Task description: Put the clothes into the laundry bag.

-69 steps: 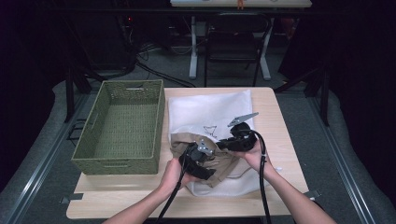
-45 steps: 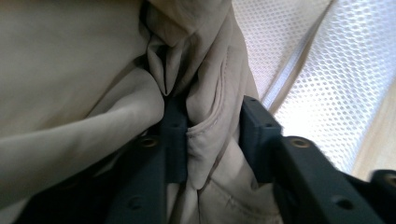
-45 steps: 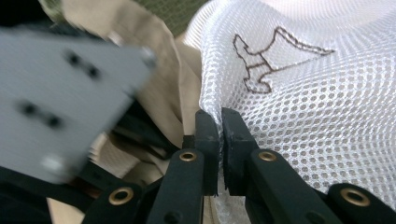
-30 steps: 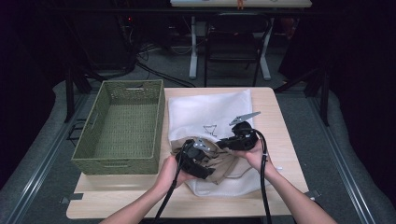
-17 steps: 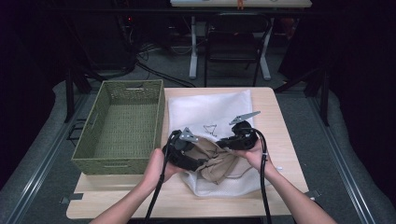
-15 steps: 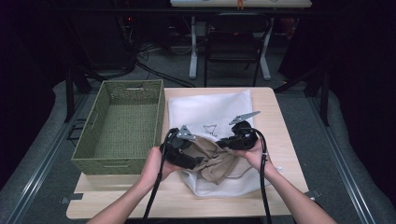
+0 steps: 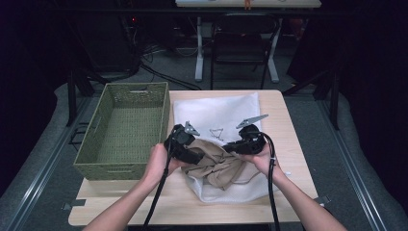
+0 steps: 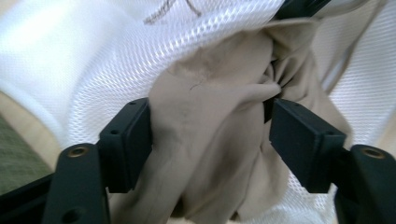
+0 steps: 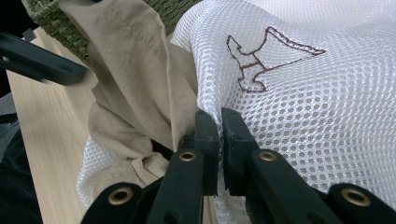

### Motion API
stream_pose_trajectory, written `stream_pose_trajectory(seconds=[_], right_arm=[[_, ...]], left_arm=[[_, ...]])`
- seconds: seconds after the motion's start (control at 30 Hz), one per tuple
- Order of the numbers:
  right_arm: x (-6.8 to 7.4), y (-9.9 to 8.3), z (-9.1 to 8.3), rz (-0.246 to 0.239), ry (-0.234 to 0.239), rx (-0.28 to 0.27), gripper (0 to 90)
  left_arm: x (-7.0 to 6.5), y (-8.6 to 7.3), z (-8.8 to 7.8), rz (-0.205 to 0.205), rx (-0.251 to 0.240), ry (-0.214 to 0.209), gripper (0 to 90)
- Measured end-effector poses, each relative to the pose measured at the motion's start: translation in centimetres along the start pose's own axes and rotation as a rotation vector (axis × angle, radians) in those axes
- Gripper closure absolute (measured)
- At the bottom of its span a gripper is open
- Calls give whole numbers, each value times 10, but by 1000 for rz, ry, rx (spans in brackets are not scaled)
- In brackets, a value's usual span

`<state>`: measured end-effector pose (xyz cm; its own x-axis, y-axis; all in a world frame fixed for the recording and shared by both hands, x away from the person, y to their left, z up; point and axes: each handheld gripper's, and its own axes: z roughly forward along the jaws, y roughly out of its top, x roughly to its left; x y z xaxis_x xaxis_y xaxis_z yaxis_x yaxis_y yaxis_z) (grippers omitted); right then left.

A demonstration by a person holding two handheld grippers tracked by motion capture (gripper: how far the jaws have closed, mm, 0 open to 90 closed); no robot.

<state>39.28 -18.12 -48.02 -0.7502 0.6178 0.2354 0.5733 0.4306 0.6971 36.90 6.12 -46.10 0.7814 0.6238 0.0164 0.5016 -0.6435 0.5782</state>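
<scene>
Beige garment (image 7: 219, 161) lies bunched at the mouth of a white mesh laundry bag (image 7: 221, 113), toward the near right part of the table (image 7: 298, 144); part of it is drawn out to the left, while the rest lies in the folds of the mesh.

Judging by how things lie, the work in hand looks like getting the garment out of the bag, and it is roughly midway. The right gripper (image 9: 219, 123) has its jaws pressed together on the bag's mesh edge, pinning the bag in place near the table's middle. The left gripper (image 8: 210, 126) has a thick fold of the beige cloth between its jaws, which stand partly apart and have just been closing a little; the left pad lies against the cloth, and the right pad meets the fold only at its upper inner corner, so whether that makes a firm pinch I cannot tell.

What seems left: a firm hold on the cloth, drawing the remaining part clear of the mesh, and perhaps setting it in the green woven basket (image 7: 125, 127) that stands just beside the bag at the table's left edge. Nothing lies in the basket as far as the high view shows.
</scene>
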Motion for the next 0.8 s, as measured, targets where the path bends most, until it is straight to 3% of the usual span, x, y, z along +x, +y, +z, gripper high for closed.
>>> stream_pose_trajectory(seconds=[0.03, 0.07, 0.1, 0.13, 0.23, 0.27, 0.33, 0.53, 0.63, 0.8], right_arm=[[0, 0, 0, 0, 1, -1, 868], [0, 0, 0, 0, 1, -1, 868], [0, 0, 0, 0, 1, -1, 868], [0, 0, 0, 1, 1, -2, 868], [0, 0, 1, 4, 2, -3, 869], [0, 0, 0, 5, 4, -5, 869], [1, 0, 0, 6, 5, -16, 869], [7, 4, -6, 12, 38, -54, 870], [8, 5, -8, 11, 47, -66, 870], [7, 3, -4, 18, 60, -45, 870]], left_arm=[[0, -1, 7, -3, 9, -2, 377], [0, -3, 18, 0, 22, -28, 501], [0, -3, 18, 0, 22, -28, 560], [-1, -5, 24, -2, 22, -40, 560], [-6, -10, 35, 7, 13, -76, 798], [-10, -11, 37, 15, 4, -75, 826], [-17, -9, 39, 31, -14, -99, 844], [-28, 2, 39, 49, -65, -117, 860], [-32, 7, 46, 49, -67, -135, 859], [-31, 6, 74, 26, -20, -128, 850]])
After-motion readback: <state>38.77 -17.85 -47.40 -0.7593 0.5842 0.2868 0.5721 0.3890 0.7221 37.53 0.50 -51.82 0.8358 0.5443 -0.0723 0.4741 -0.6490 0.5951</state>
